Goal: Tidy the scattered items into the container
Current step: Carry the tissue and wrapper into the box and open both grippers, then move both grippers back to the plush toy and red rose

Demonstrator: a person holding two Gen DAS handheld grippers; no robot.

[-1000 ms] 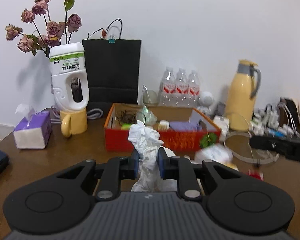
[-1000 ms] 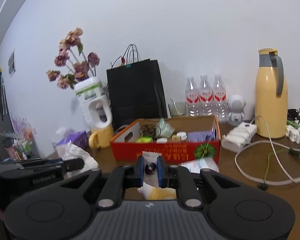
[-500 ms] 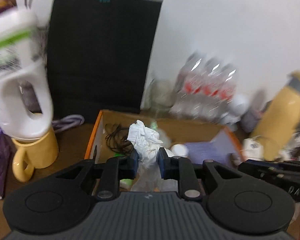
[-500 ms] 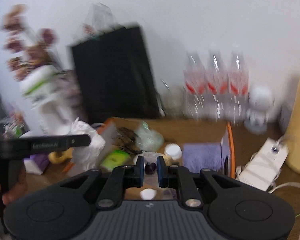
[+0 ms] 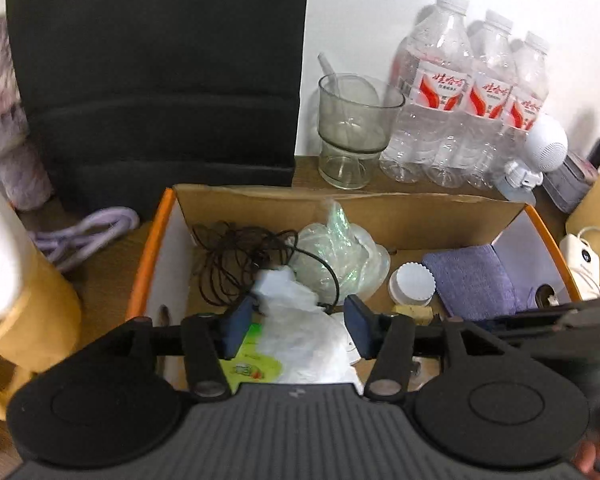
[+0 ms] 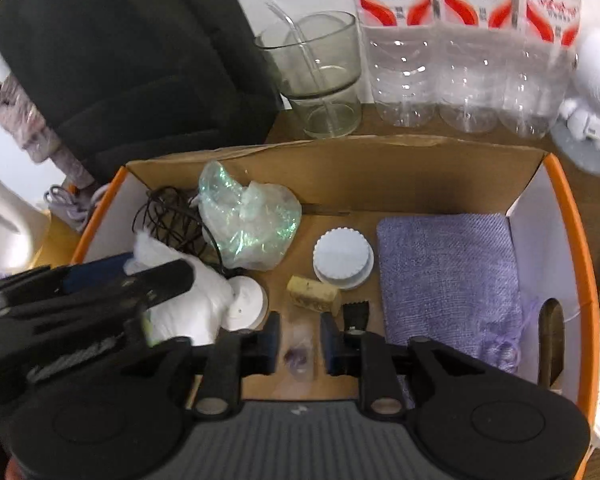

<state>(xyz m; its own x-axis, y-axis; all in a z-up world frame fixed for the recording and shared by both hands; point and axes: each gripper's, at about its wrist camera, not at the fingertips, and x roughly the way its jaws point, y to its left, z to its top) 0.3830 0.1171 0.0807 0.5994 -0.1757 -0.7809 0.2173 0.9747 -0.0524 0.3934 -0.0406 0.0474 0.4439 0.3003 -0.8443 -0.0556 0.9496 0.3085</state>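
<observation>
The orange-edged cardboard box (image 5: 420,208) (image 6: 380,160) holds a black cord, a clear green bag (image 6: 252,224), a white lid (image 6: 342,258), a cork (image 6: 312,296) and a purple cloth (image 6: 448,272). My left gripper (image 5: 298,324) is open over the box's left part. The crumpled white tissue (image 5: 300,328) lies loose between its jaws, resting in the box. My right gripper (image 6: 299,342) is over the box's front, its jaws slightly apart around a small clear packet with a dark purple bit (image 6: 298,354). The left gripper also shows at the left of the right wrist view (image 6: 100,280).
A black paper bag (image 5: 160,72), a glass cup with a straw (image 5: 356,128) and three water bottles (image 5: 472,108) stand behind the box. A yellow mug (image 5: 24,320) and a white jug sit to its left. A small white robot figure (image 6: 592,92) stands at the back right.
Both grippers moved forward and down over the box. The left gripper opened and let go of the tissue, which now rests inside the box. The right jaws have parted a little around the packet.
</observation>
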